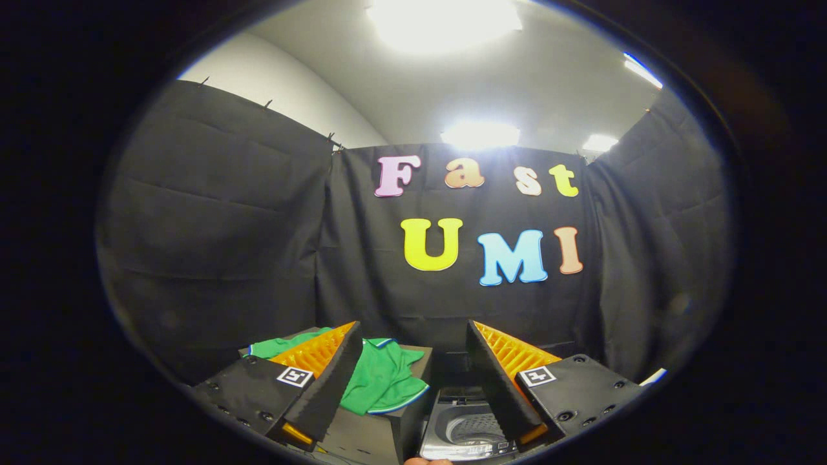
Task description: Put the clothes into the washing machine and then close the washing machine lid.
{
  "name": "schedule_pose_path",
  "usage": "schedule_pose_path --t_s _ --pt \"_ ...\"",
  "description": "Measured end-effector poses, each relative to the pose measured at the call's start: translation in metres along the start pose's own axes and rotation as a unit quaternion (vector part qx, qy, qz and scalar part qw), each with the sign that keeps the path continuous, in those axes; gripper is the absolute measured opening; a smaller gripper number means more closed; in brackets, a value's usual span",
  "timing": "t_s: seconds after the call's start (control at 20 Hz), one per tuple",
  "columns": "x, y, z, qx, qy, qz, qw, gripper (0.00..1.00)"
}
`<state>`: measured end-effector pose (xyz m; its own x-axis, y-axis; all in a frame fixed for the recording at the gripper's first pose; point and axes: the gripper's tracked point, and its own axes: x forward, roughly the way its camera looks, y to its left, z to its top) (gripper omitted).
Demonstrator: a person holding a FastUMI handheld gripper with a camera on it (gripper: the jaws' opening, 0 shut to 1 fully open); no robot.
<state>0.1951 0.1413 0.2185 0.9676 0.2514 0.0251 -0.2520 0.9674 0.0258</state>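
A green garment with white-and-blue trim (381, 381) lies crumpled on top of a dark box-like stand (404, 426), ahead of and partly behind my left finger. To its right and lower down stands a small washing machine (462, 436) with its lid up, so the ribbed drum shows between my fingers. My gripper (413, 342) hangs above both with its fingers wide apart and nothing between them.
Black cloth walls close the booth on the left, back and right. Bright ceiling lights glare overhead. A sliver of a hand (428, 461) shows at the bottom, below the machine.
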Motion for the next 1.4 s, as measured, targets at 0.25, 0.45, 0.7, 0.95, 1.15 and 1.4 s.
schedule_pose_path --t_s 0.25,0.45,0.7,0.95,1.15,1.4 --pt "0.055 0.053 0.004 0.014 0.038 0.054 0.998 1.00" --pt "0.094 0.080 -0.019 0.047 0.114 0.077 0.989 1.00" --pt "0.141 0.097 -0.059 0.048 0.199 0.089 0.975 1.00" --pt "0.178 0.108 -0.107 0.062 0.312 0.088 0.944 0.97" --pt "0.194 0.124 -0.141 0.067 0.385 0.096 0.916 0.97" --pt "0.201 0.125 -0.180 0.011 0.440 0.082 0.894 0.98"
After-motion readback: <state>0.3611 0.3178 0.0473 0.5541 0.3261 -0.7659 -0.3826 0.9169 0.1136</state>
